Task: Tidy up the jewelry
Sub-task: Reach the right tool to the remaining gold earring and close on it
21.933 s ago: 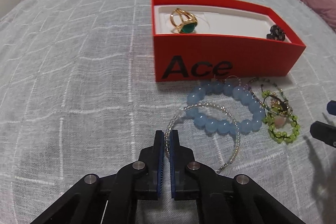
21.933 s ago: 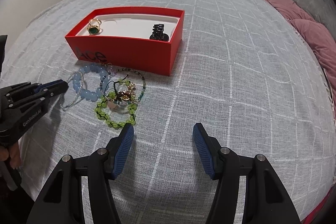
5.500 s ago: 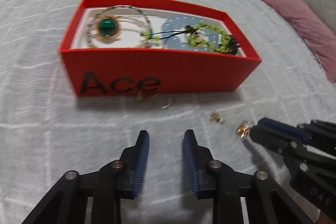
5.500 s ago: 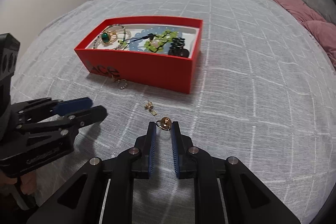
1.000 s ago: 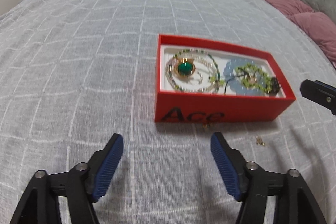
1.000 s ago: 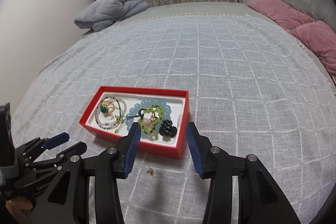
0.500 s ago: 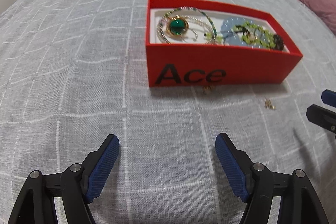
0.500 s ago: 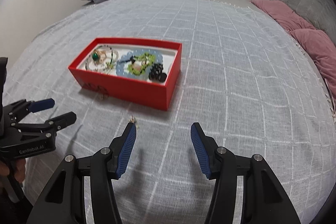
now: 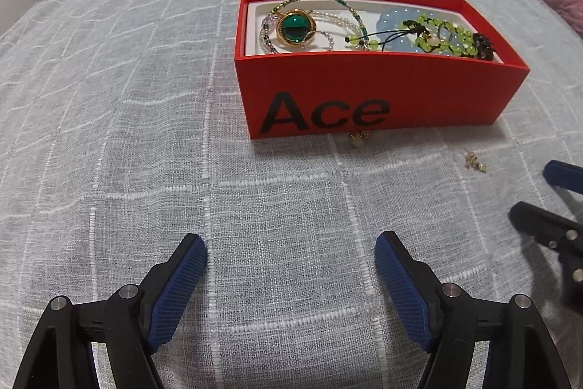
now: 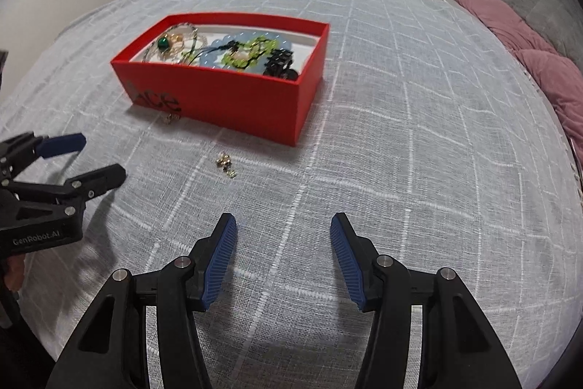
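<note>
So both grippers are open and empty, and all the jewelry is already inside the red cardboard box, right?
Not all. Two small gold pieces lie on the grey bedspread outside the red cardboard box, per the left wrist view. Left gripper and right gripper are open and empty.

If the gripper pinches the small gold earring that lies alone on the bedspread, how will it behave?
The earring looks tiny and thin, so it is probably very light and may slip between the wide pads. The bedspread looks soft and woven, so the piece might sink or snag rather than roll.

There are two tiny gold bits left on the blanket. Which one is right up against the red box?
The gold piece under the "Ace" lettering sits against the red box front wall. The other gold piece lies out on the open bedspread, clear of the box.
</note>
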### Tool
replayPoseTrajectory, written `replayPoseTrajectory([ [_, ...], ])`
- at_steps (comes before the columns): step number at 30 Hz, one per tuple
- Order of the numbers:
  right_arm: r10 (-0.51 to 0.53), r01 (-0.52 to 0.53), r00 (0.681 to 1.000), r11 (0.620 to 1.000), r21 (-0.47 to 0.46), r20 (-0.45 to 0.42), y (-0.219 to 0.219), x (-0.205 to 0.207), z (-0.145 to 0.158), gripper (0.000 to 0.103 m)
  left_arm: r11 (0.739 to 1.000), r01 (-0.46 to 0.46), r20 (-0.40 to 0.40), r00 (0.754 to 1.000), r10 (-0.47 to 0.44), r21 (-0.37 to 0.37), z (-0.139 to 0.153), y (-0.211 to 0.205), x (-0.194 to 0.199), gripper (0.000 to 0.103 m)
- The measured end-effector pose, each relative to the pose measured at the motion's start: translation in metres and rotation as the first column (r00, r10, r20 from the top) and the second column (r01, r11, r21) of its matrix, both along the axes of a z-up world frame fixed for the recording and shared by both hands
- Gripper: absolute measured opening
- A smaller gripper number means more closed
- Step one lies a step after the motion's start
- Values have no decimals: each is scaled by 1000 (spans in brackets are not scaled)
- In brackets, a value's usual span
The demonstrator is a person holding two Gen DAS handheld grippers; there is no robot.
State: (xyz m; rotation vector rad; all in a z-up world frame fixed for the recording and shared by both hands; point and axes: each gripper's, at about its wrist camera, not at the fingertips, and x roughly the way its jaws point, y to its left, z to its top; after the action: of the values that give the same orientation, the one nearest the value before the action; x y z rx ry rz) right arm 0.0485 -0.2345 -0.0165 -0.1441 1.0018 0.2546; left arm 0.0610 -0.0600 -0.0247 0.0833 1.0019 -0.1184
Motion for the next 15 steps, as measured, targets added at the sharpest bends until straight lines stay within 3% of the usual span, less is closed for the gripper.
replayPoseTrajectory([
  [11,52,-54,997,998,34,51,24,7,-7,57,1000,-29,11,1000,29,-7,-1,9,2,81],
  [15,61,-65,996,996,65,59,29,13,-8,45,999,-36,12,999,36,-7,-1,12,3,81],
])
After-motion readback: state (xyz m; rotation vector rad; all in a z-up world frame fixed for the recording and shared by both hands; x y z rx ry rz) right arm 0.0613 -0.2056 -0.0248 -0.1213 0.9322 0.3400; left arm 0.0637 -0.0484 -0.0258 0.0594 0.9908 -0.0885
